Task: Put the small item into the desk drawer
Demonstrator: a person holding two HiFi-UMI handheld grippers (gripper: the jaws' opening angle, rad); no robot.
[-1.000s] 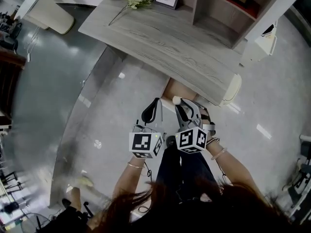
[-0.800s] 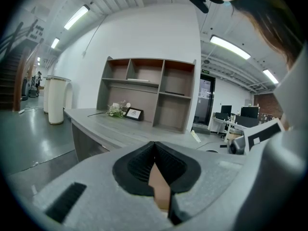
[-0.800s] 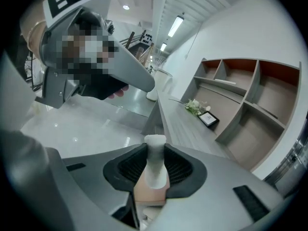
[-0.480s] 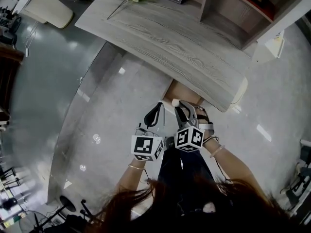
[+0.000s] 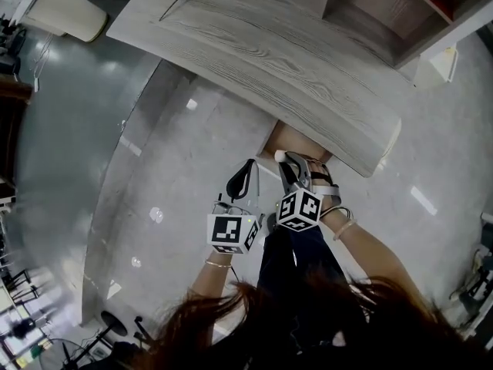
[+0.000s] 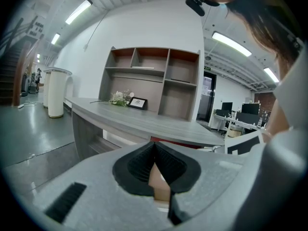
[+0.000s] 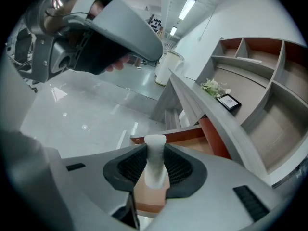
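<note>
Two things look settled already. The drawer (image 7: 174, 131) stands pulled out from under the bench (image 5: 269, 52), its tan inside open to us. Our right gripper (image 7: 155, 150) is pinching the small item (image 7: 155, 166), a pale white upright piece, between its black pads.

The item is not in the drawer yet. It sits in the air above the drawer's front edge, and in the right gripper view we look past it down into the open box. Our left gripper (image 6: 154, 153) is also out in front of the drawer, just beside the right one. Its jaws are pressed together with nothing between them, so it takes no part in the carry.

We judge the task to be a little past halfway, with the fetching and opening done and the placing still to come. We still have to bring the item in over the drawer's inside, lower it toward the drawer's floor, and spread the right gripper so it stays there. Pushing the drawer back under the bench may follow, though the task does not ask for it. We cannot tell whether anything else already lies in the drawer.
</note>
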